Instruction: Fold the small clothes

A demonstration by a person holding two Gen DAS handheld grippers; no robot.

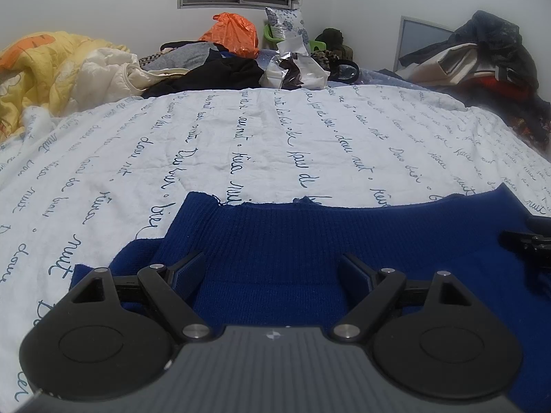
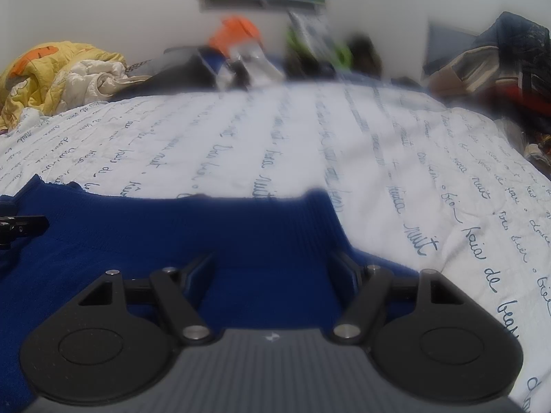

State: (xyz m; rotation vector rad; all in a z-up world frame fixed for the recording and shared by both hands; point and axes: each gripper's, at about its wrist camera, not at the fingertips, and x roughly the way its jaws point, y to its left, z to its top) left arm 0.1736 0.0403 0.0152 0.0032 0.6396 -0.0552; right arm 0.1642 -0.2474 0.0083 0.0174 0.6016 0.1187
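Note:
A dark blue knit garment (image 1: 292, 237) lies flat on the white bed sheet (image 1: 241, 144) with script printed on it. Its ribbed band forms the far edge. My left gripper (image 1: 272, 258) hovers open over the garment's left part, knit below and no fold pinched between its fingers. My right gripper (image 2: 272, 258) is likewise open over the right part of the garment (image 2: 206, 227), near its right corner. Each gripper's tip shows in the other's view: the right gripper (image 1: 527, 241) at the right edge, the left gripper (image 2: 20, 225) at the left edge.
A yellow quilt (image 1: 41, 69) is bunched at the far left. Dark clothes (image 1: 220, 72), an orange bag (image 1: 234, 34) and plastic wrappers (image 1: 296, 69) lie along the head of the bed. A heap of clothes and bags (image 1: 482, 55) sits at the far right. White sheet (image 2: 447, 179) stretches beyond the garment.

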